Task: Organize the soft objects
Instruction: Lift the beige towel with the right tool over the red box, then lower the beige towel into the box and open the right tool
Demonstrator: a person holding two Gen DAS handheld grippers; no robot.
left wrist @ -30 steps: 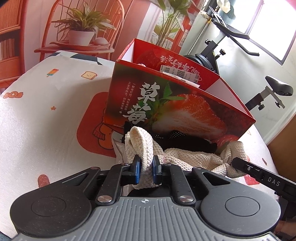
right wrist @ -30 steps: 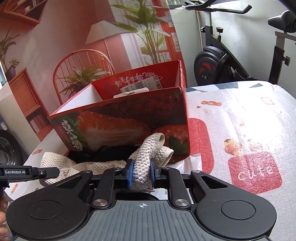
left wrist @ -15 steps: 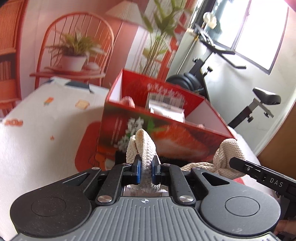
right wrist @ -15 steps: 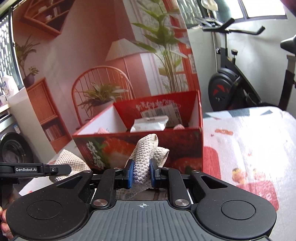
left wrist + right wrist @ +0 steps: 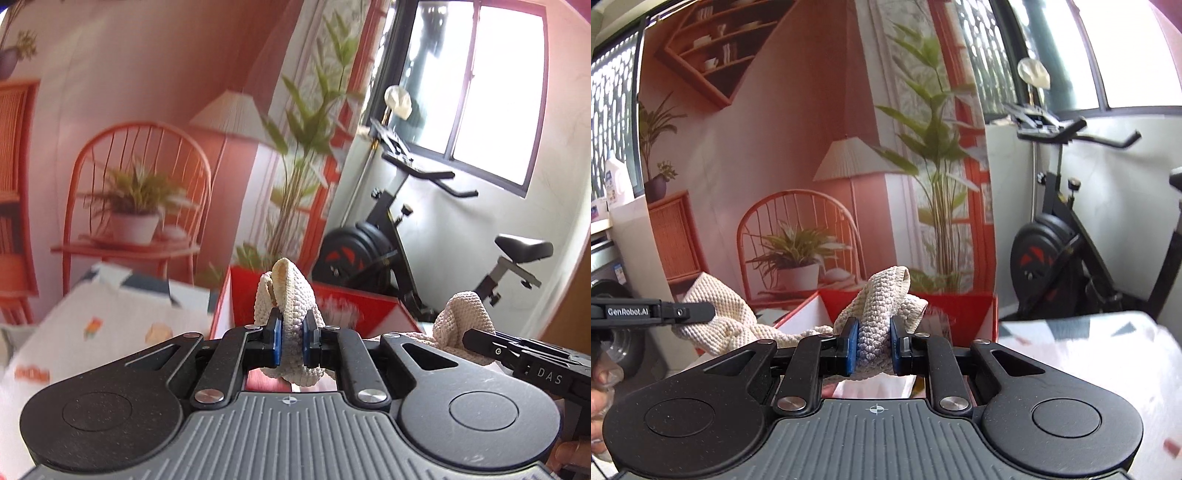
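Cream knitted cloth [image 5: 291, 295] is pinched at two places, one in each gripper. Left gripper [image 5: 291, 341]: blue-padded fingers [image 5: 276, 343] clamped on a bunched fold that stands up above them. Right gripper [image 5: 873, 345]: fingers [image 5: 851, 345] likewise closed on a fold of the same cloth, its hemmed edge curling over the top. Between the two grips the cloth hangs slack, off the bench [image 5: 110, 314], in front of the box. Each wrist view catches the other gripper's finger at the frame edge with cloth bunched against it. Just beyond, a red cardboard box [image 5: 960, 310] sits open on the patterned bench cover. Further back, a printed backdrop [image 5: 812, 147] of chair, plants and lamp; exercise bike [image 5: 1071, 240] to the right, near the window.
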